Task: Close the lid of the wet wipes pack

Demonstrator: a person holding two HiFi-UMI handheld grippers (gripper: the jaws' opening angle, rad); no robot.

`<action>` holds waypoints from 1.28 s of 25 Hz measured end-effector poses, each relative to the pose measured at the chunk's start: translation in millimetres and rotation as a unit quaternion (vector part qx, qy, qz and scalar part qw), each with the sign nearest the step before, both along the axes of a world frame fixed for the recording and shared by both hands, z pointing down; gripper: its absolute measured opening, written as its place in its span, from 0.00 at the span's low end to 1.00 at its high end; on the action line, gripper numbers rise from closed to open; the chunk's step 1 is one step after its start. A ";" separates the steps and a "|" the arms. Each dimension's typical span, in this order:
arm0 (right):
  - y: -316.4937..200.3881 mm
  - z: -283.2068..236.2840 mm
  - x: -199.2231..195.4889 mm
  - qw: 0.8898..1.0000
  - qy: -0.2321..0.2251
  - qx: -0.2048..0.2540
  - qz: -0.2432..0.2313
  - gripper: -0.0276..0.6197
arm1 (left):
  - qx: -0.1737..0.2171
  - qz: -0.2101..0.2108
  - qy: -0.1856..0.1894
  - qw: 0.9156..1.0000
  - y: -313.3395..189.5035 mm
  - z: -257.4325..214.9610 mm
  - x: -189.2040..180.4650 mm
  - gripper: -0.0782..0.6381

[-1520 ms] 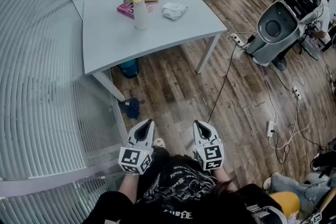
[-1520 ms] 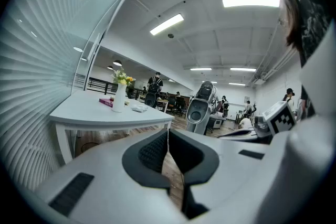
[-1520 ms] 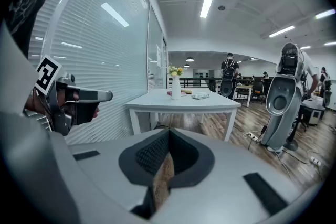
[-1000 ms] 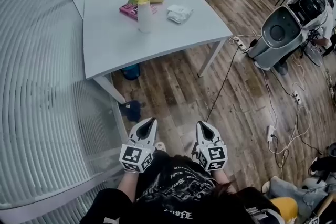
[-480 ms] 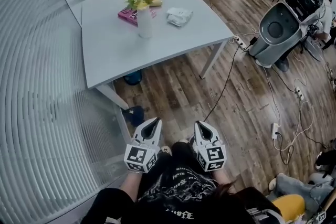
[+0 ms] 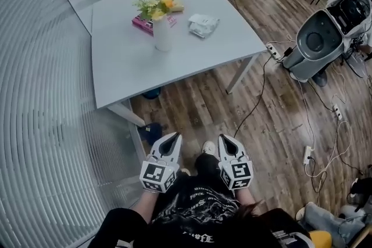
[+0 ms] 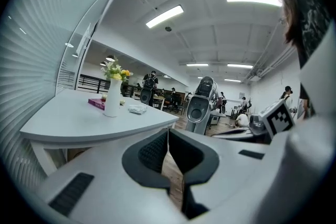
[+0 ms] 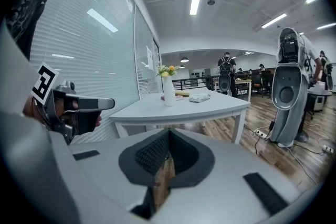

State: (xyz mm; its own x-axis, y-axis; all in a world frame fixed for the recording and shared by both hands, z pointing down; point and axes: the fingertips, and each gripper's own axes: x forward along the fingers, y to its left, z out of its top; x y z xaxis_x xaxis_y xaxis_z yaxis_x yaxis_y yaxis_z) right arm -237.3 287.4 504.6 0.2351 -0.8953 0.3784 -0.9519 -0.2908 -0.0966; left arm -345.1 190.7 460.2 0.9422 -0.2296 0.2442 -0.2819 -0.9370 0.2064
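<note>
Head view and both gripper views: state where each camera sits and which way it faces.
Head view: on the person's head, facing steeply down at the table; left gripper, right gripper and shirt show.
Left gripper view: on that gripper, along its shut jaws toward the table; right gripper shows at right.
Right gripper view: likewise, shut jaws, toward the table; left gripper at left.
All share the vase and wipes pack.

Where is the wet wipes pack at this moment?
In the head view, the wet wipes pack lies on the white table, toward its far right, right of the vase.
</note>
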 end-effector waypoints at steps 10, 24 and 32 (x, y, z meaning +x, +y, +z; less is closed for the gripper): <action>-48.9 -0.1 108.0 1.000 -0.012 0.003 -0.027 0.04 | 0.003 -0.028 -0.003 1.000 -46.3 -9.5 102.0 0.12; -95.5 -11.5 202.9 0.995 -0.008 0.014 -0.098 0.04 | -0.016 -0.088 0.001 0.996 -74.2 -7.4 193.6 0.12; -91.7 9.8 207.9 0.995 -0.040 0.000 -0.094 0.04 | -0.022 -0.060 -0.007 0.998 -81.3 2.7 227.8 0.12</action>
